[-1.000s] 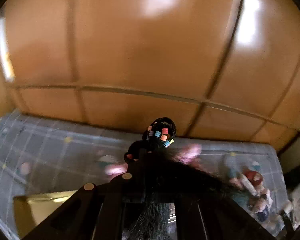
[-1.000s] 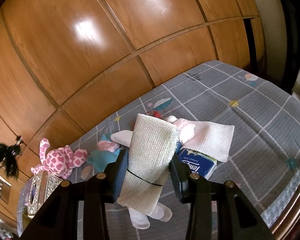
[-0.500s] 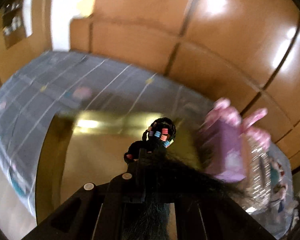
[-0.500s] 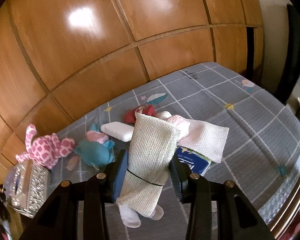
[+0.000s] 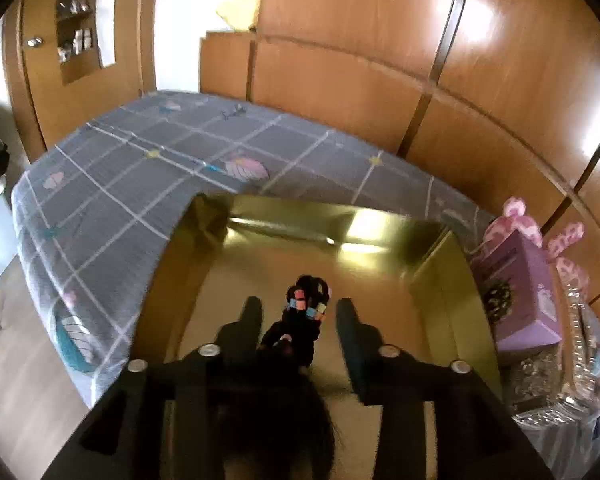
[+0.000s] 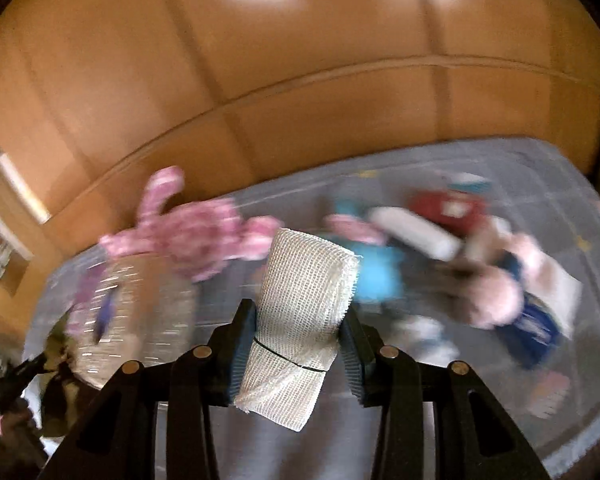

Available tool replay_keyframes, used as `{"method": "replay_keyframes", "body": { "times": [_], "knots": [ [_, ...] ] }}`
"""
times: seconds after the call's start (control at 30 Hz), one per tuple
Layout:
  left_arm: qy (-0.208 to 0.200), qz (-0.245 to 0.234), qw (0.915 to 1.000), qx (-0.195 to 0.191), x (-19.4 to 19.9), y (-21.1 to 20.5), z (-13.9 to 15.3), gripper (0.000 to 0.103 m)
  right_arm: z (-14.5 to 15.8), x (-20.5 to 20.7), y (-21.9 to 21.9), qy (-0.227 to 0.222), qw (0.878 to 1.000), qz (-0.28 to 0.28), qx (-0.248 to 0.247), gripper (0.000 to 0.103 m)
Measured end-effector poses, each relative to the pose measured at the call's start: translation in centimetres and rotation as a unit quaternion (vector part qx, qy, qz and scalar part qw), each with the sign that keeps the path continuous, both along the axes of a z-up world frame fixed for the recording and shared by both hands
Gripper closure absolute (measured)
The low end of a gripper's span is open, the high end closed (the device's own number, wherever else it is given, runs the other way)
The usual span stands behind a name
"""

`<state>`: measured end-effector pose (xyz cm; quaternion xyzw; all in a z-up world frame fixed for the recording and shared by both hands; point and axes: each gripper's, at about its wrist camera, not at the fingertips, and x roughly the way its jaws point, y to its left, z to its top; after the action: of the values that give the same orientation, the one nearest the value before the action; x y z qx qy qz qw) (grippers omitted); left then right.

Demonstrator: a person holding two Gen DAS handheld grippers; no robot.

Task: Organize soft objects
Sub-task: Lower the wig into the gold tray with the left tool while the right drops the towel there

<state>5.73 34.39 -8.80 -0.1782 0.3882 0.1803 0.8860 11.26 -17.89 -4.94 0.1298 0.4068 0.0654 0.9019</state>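
The right view is smeared: toys (image 6: 440,248) beyond the right claw (image 6: 300,320) blur on the grey bedspread (image 6: 500,420). That claw is clenched on a mesh roll (image 6: 300,312). Only the left view shows the gold box (image 5: 300,240) under the left claw (image 5: 298,316), whose jaws have just been opening; the black hair bundle (image 5: 300,320) sits loose between them, its lower end lost in shadow. Wooden panels (image 5: 380,60) stand behind.

Warm, fairly bright room light bounces off the glossy wooden wall panels (image 5: 480,92) in white glare patches. The left wrist view is mostly sharp, its gold box (image 5: 300,248) gleaming along the far wall. The right wrist view smears badly: the toys on the bed (image 6: 440,248) blur, and both views bend and darken toward the corners.
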Motion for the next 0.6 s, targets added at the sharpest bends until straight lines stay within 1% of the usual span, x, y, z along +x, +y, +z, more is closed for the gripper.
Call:
{"method": "replay_keyframes", "body": {
  "times": [0.07,0.1,0.13,0.23,0.27,0.3,0.37,0.5,0.57,0.6],
  "knots": [
    [-0.007,0.008,0.9999,0.004,-0.8,0.3,0.6,0.047,0.4,1.0,2.4,-0.001,1.000,0.022,0.003,0.063],
    [-0.010,0.010,0.9999,0.004,-1.3,0.3,0.9,0.046,0.5,1.7,3.5,0.004,1.000,0.029,0.008,0.063],
    [-0.013,0.010,0.9998,0.006,-1.9,0.2,1.2,0.046,0.5,2.3,4.1,0.007,0.999,0.032,0.011,0.063],
    [-0.019,0.006,0.9997,0.011,-3.3,-0.2,1.9,0.040,0.0,4.4,5.5,0.022,0.999,0.028,0.009,0.063],
    [-0.023,0.002,0.9997,0.013,-3.8,-0.5,2.1,0.038,-0.2,5.1,6.0,0.026,0.999,0.026,0.010,0.063],
    [-0.028,-0.001,0.9995,0.016,-4.2,-0.7,2.4,0.032,-0.1,5.7,6.4,0.027,0.999,0.025,0.010,0.063],
    [-0.035,-0.006,0.9991,0.026,-5.0,-1.4,3.0,0.024,0.3,7.0,7.5,0.023,0.999,0.029,0.006,0.063],
    [-0.039,-0.018,0.9983,0.038,-5.8,-2.5,3.5,0.020,1.8,9.5,11.6,0.004,0.998,0.057,-0.014,0.063],
    [-0.038,-0.019,0.9983,0.039,-6.3,-2.8,3.5,0.018,2.4,10.7,14.1,-0.003,0.997,0.075,-0.021,0.063],
    [-0.038,-0.019,0.9984,0.037,-6.6,-2.8,3.4,0.015,2.8,11.4,16.0,-0.008,0.996,0.087,-0.025,0.063]
  ]
}}
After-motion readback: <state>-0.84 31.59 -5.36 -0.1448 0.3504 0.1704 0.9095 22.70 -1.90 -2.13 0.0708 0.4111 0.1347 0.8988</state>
